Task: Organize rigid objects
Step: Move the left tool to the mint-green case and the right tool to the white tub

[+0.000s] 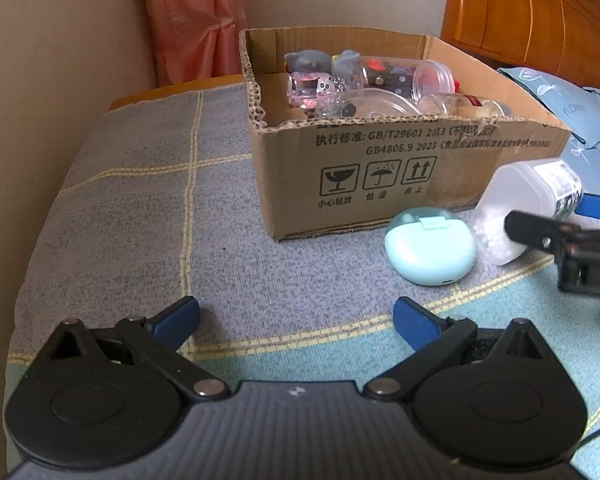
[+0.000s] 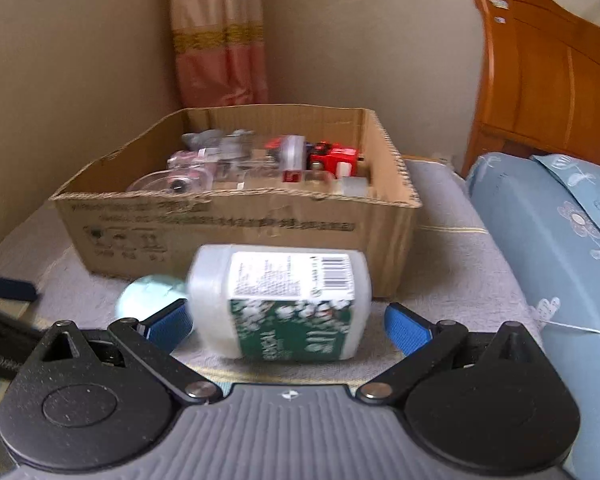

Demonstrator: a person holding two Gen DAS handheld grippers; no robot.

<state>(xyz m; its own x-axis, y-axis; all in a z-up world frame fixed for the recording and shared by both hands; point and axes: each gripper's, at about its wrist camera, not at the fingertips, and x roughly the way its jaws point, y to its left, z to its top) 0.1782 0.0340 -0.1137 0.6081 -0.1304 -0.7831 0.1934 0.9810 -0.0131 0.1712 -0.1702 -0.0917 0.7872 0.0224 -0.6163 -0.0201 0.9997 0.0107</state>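
Soft, even daylight, no hard shadows. Left wrist view sharp; fisheye bends and darkens the corners. Right wrist view motion-blurred: cardboard box [image 2: 236, 216] print smeared, contents indistinct.

The cardboard box [image 1: 380, 168] carries black print on its near wall: "执行标准: GB/T29601 2013", below it "GB4806.9 2023". Under that, toward 7 o'clock, stand three handling signs captioned "小心轻放", "怕湿" and "向上". The plastic bottle [image 2: 284, 300] bears a barcode at 1 o'clock on its label; its remaining print is unreadable.
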